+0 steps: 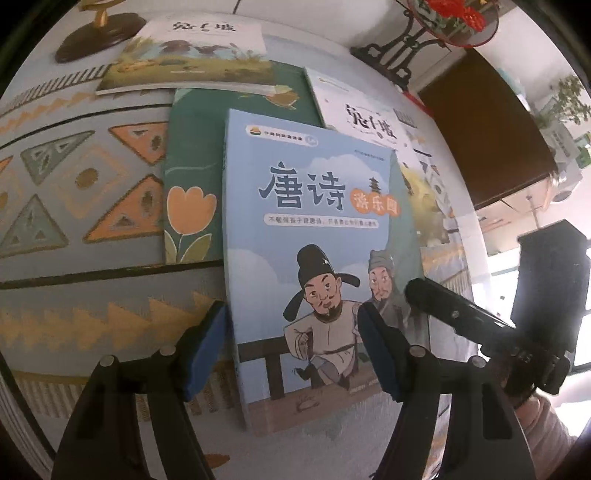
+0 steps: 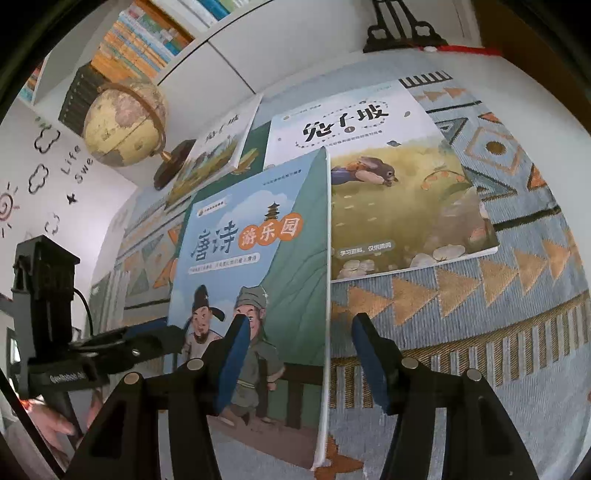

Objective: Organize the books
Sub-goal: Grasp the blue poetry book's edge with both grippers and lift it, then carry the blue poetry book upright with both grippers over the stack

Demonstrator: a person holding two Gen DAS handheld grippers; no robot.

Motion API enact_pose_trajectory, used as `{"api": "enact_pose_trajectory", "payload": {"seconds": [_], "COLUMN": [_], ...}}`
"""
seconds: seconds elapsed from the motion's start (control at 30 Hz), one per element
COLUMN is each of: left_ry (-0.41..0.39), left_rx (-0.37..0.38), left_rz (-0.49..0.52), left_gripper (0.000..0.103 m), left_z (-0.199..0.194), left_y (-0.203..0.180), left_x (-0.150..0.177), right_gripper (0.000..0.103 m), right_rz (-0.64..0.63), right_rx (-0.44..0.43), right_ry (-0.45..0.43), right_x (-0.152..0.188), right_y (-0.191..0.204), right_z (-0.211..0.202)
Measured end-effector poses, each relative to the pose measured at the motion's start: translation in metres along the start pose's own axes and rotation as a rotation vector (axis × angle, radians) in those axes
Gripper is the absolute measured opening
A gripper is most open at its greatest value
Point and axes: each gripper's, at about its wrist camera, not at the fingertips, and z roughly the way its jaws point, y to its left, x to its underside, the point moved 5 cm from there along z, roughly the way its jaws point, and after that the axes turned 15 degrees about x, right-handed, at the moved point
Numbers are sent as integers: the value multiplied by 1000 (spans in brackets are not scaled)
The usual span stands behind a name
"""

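A light blue poetry book [image 1: 314,229] with two cartoon men on its cover lies on top of a green tulip book [image 1: 192,177]. My left gripper [image 1: 293,345] is open. It straddles the blue book's left edge, with one pad beside the edge and the other over the cover. My right gripper [image 2: 301,363] is open too and straddles the right edge of the blue book [image 2: 251,258]. A white rabbit book [image 2: 388,184] lies flat to its right. A second rabbit book [image 2: 214,155] rests further back, beside the globe.
A patterned blue and orange cloth [image 2: 498,295] covers the table. A globe [image 2: 122,122] on a dark base stands at the back left, and a black ornament stand [image 2: 399,29] at the back. A bookshelf [image 2: 147,33] lines the wall. A hand [image 2: 51,428] shows at the lower left.
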Motion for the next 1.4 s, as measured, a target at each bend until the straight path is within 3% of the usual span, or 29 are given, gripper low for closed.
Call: {"api": "enact_pose_trajectory", "payload": {"seconds": [0.13, 0.2, 0.3, 0.37, 0.43, 0.47, 0.53, 0.63, 0.83, 0.87, 0.93, 1.03, 1.2, 1.4], "left_ry": [-18, -17, -17, -36, -69, -71, -58, -74, -109, -113, -107, -94, -49, -64], "left_rx": [12, -6, -17, 24, 55, 43, -23, 25, 163, 158, 53, -6, -128, -136], "left_rz": [-16, -5, -14, -37, -50, -48, -48, -122, -202, -197, -130, -105, 8, 24], "left_gripper": [67, 66, 64, 59, 51, 40, 28, 26, 26, 23, 22, 15, 15, 15], "left_z": [-3, -3, -3, -9, -18, -18, -16, -18, -27, -26, -23, -24, -25, -43], "left_y": [5, 4, 3, 2, 3, 4, 12, 22, 22, 19, 13, 11, 0, -5], "left_x": [1, 2, 2, 2, 3, 4, 8, 12, 15, 15, 16, 15, 15, 13], "right_gripper": [59, 56, 36, 18, 16, 15, 15, 15, 15, 15, 13, 10, 9, 9], "right_rz": [86, 162, 180, 159, 136, 154, 179, 227, 214, 207, 204, 176, 125, 37], "right_rx": [-91, -185, -283, -230, -171, -184, -221, -335, -297, -284, -293, -275, -244, -222], "right_ry": [30, 40, 18, 48, 66, 82, 82, 90, 114, 107, 110, 100, 77, 34], "right_x": [2, 4, 7, 12, 16, 19, 21, 21, 24, 25, 24, 27, 23, 16], "right_y": [-8, -18, -25, -31, -37, -42, -45, -49, -51, -50, -46, -41, -26, 1], "right_z": [2, -1, -12, -7, 0, 4, 4, 0, 9, 5, 6, 2, -7, -26]}}
